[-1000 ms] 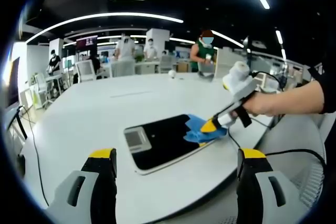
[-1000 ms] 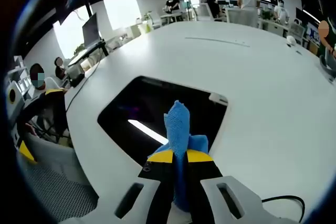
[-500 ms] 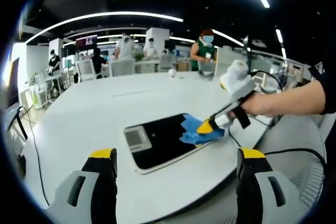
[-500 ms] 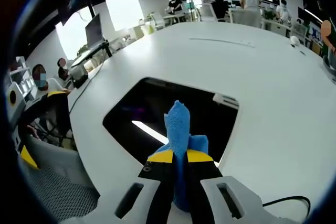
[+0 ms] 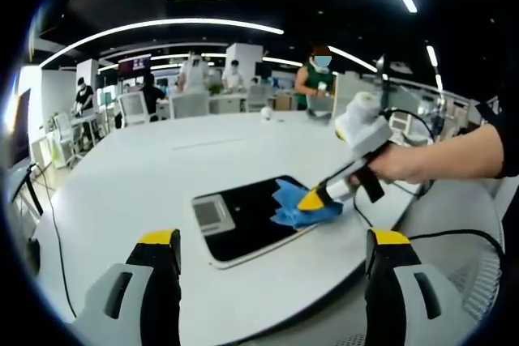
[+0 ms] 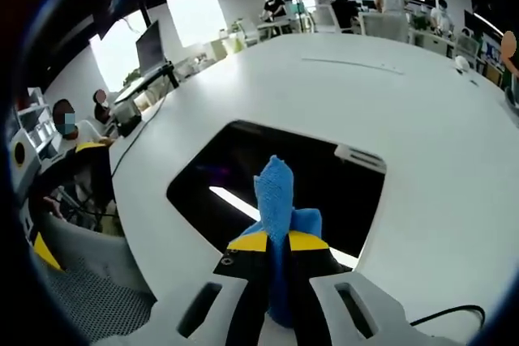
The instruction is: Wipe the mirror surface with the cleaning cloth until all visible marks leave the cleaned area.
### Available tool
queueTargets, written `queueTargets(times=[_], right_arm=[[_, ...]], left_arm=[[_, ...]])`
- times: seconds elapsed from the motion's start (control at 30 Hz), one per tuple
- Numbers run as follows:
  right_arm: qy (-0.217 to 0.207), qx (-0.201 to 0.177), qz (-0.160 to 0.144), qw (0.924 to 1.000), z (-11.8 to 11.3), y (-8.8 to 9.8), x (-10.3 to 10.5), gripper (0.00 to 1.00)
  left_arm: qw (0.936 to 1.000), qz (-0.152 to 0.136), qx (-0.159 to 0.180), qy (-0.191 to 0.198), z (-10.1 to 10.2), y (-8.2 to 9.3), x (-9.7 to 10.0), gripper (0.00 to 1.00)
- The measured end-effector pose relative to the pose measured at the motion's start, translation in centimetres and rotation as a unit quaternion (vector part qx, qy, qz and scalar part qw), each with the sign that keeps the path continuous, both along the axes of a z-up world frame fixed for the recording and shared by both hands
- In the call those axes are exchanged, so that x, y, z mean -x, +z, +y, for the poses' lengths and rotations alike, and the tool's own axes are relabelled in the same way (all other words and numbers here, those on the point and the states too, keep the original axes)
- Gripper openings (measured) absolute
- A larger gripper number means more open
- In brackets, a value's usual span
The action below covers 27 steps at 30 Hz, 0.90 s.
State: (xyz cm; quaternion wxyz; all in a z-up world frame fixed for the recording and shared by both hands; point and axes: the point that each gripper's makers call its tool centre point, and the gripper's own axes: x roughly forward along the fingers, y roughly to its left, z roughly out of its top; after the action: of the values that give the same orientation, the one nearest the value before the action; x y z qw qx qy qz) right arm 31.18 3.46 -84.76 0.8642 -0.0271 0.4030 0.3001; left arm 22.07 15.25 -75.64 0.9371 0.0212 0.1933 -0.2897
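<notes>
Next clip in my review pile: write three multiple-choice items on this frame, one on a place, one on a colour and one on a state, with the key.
1. Where does the mirror lie?
A. On the white table
B. On a chair seat
C. On the floor

2. What colour is the cleaning cloth?
A. Red
B. Blue
C. Green

3. How does the right gripper stand?
A. Open, with nothing in it
B. Shut on the cleaning cloth
C. Shut on a cable

Key: 1 A, the left gripper view shows the dark mirror lying flat on the white tabletop. 2 B, the cloth is bright blue in both views. 3 B, in the right gripper view the jaws are closed together with the cloth sticking out between their yellow tips. The left gripper is held open, away from the mirror.
</notes>
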Motion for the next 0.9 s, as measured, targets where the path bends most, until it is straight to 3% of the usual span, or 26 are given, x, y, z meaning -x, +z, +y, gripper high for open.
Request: queueTargets(times=[0.9], right_arm=[[0.026,-0.018,0.007,0.9995,4.0,0.0,0.2,0.01]], left_arm=[[1.0,0.001,0.001,-0.003,-0.1,-0.1,0.0,0.96]])
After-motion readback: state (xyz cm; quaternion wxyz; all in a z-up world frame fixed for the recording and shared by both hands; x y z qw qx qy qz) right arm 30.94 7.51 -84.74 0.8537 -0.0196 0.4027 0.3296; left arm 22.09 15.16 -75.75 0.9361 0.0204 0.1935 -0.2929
